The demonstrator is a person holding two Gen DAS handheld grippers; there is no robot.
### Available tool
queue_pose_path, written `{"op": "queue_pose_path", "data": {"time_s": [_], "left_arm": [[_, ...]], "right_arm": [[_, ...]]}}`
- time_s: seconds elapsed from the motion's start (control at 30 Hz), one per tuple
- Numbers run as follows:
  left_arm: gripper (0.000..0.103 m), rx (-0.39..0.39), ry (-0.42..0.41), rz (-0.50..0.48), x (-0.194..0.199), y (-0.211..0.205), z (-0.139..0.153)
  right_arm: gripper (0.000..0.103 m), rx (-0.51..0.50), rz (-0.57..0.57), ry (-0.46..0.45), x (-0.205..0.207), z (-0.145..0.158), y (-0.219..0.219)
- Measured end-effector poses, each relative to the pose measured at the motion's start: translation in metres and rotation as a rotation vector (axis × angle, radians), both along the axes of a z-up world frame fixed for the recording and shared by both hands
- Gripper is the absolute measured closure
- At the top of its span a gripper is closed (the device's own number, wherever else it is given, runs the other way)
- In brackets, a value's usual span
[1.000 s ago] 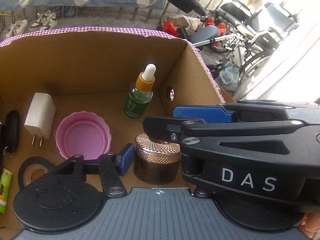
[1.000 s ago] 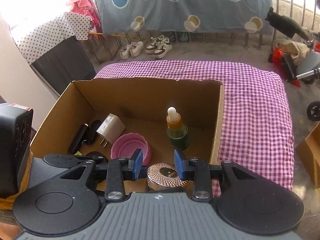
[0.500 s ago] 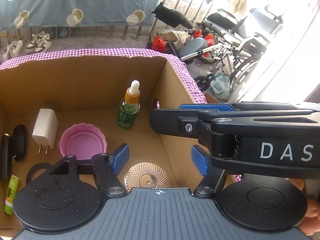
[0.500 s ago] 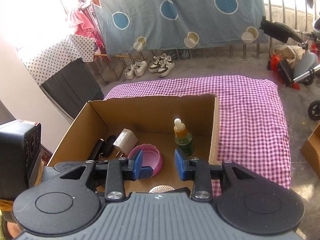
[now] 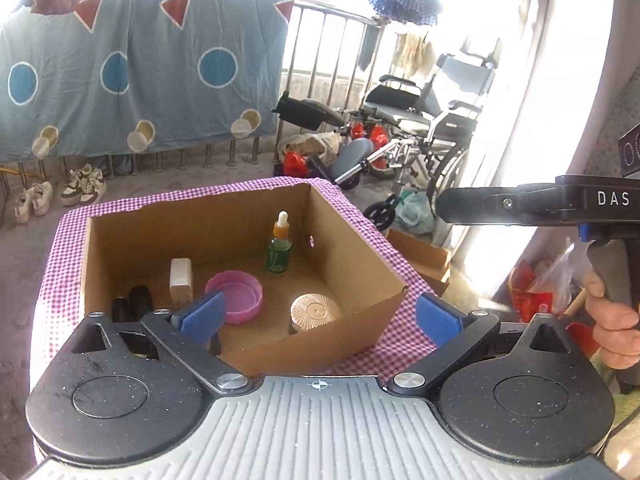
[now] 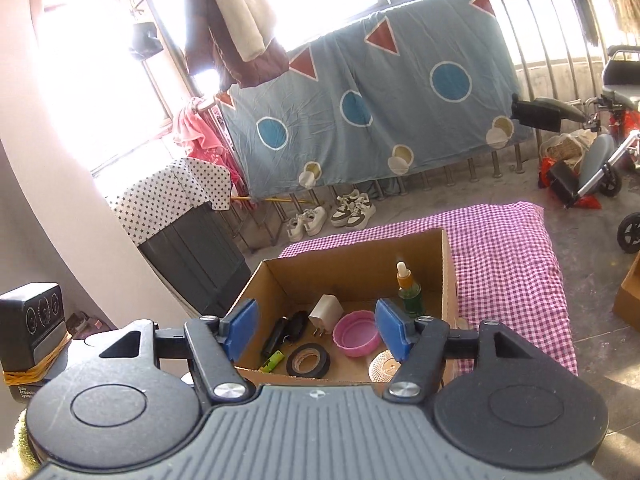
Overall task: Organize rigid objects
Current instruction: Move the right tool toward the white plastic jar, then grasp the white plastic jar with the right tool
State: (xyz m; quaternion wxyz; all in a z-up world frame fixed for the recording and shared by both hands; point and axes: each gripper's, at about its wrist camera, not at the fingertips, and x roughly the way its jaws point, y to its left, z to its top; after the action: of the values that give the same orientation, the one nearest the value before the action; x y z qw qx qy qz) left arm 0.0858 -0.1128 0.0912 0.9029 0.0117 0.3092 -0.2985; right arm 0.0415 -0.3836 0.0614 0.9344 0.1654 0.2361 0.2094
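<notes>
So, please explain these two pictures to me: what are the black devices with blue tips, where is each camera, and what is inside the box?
There is no robot here. A person holds a two-finger gripper in each hand, and each gripper carries a wide-angle camera that looks along its own fingers. One picture comes from the left gripper, the other from the right gripper. The left view also shows the right one from the side, with the hand on its handle.

Both hold nothing; their jaws are opening, above the near edge of the box.

The box stands on a checked cloth. Inside are a dropper bottle, a pink lid, a gold-lidded jar, a white charger, a tape roll, a green tube and two dark items I cannot identify.
</notes>
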Motion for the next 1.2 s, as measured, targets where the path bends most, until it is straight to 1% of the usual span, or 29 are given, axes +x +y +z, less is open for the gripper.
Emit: {"op": "queue_pose_path", "data": {"time_s": [0.07,0.17,0.27,0.37,0.47,0.53,0.7,0.8,0.87,0.93,0.97,1.0,1.1,1.17,1.2], "left_arm": [[0.001,0.023,-0.019,0.021,-0.015,0.021,-0.003],[0.001,0.059,-0.042,0.079,-0.030,0.039,-0.009],[0.001,0.095,-0.097,0.157,-0.038,0.052,-0.016],[0.001,0.143,-0.112,0.219,-0.036,0.060,-0.024],[0.001,0.161,-0.091,0.242,-0.032,0.072,-0.035],[0.001,0.167,-0.072,0.261,-0.026,0.077,-0.042],[0.002,0.175,0.010,0.297,-0.012,0.092,-0.068],[0.003,0.182,0.026,0.311,-0.005,0.094,-0.078],[0.009,0.189,0.051,0.332,0.001,0.098,-0.086],[0.013,0.183,0.061,0.346,0.005,0.100,-0.089],[0.018,0.181,0.065,0.350,0.007,0.103,-0.092],[0.020,0.184,0.067,0.355,0.007,0.104,-0.093],[0.029,0.183,0.079,0.363,0.008,0.104,-0.096],[0.040,0.174,0.092,0.366,0.009,0.106,-0.096],[0.043,0.170,0.096,0.370,0.008,0.107,-0.096]], "right_arm": [[0.029,0.028,0.012,-0.007,-0.014,-0.005,0.003],[0.029,0.076,0.030,0.011,-0.027,-0.017,0.011],[0.029,0.131,0.065,0.063,-0.026,-0.035,0.026],[0.029,0.150,0.104,0.128,-0.014,-0.049,0.045],[0.029,0.177,0.154,0.171,-0.003,-0.057,0.065],[0.029,0.177,0.181,0.183,0.002,-0.059,0.079],[0.029,0.145,0.238,0.231,0.020,-0.069,0.117],[0.030,0.123,0.262,0.266,0.033,-0.078,0.137],[0.033,0.114,0.271,0.300,0.043,-0.085,0.150],[0.036,0.110,0.278,0.324,0.051,-0.091,0.161],[0.038,0.106,0.282,0.328,0.055,-0.092,0.165],[0.041,0.104,0.282,0.330,0.058,-0.094,0.168],[0.045,0.106,0.283,0.345,0.067,-0.099,0.177],[0.047,0.108,0.285,0.357,0.073,-0.103,0.183],[0.049,0.107,0.287,0.360,0.075,-0.104,0.184]]}}
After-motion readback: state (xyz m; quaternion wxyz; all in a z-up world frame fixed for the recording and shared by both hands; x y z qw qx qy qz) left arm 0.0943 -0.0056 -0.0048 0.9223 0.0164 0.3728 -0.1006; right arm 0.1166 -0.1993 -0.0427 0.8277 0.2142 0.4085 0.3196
